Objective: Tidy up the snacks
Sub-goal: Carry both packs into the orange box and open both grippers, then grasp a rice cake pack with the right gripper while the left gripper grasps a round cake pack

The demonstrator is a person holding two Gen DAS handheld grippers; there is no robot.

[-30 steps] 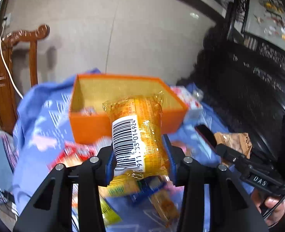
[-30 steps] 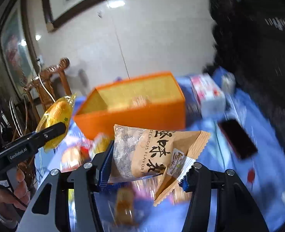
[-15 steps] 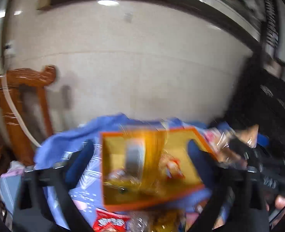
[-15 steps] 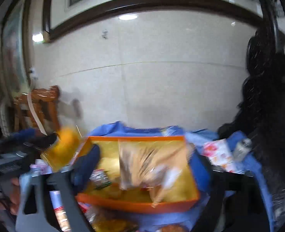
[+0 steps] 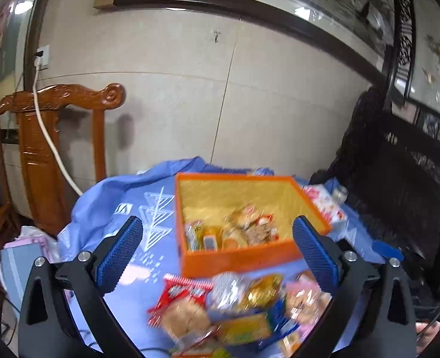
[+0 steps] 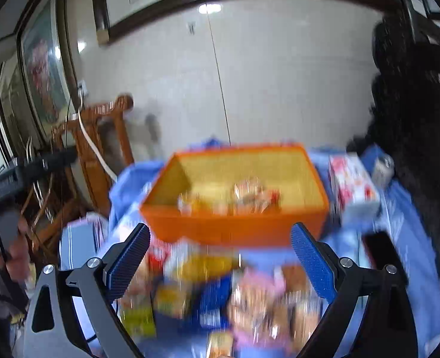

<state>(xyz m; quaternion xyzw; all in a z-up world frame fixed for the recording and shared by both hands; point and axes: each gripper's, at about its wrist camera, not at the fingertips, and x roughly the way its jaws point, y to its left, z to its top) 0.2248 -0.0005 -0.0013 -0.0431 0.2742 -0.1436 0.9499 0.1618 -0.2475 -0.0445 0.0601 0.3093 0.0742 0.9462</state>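
An orange box point(image 5: 238, 261) with a yellow inside stands on the blue cloth point(image 5: 124, 203); several wrapped snacks point(image 5: 235, 232) lie in its near half. More loose snack packets point(image 5: 243, 307) are heaped on the cloth in front of it. My left gripper point(image 5: 217, 226) hangs open above that heap, short of the box, nothing between its blue pads point(image 5: 120, 253). In the right wrist view the same box point(image 6: 220, 228) and blurred packets point(image 6: 220, 298) show. My right gripper point(image 6: 220, 232) is above them, jaws opening, empty.
A white and red carton point(image 6: 354, 185) sits right of the box, a black phone point(image 6: 381, 253) nearer on the cloth. A carved wooden chair point(image 5: 41, 149) with a white cable stands at the left; dark carved furniture point(image 5: 399, 179) fills the right. A hand point(image 6: 14, 253) shows at the far left.
The left gripper let go of the yellow packet and the right of the brown packet. Both jaws opened wide, and both grippers rose and drew back from the box.
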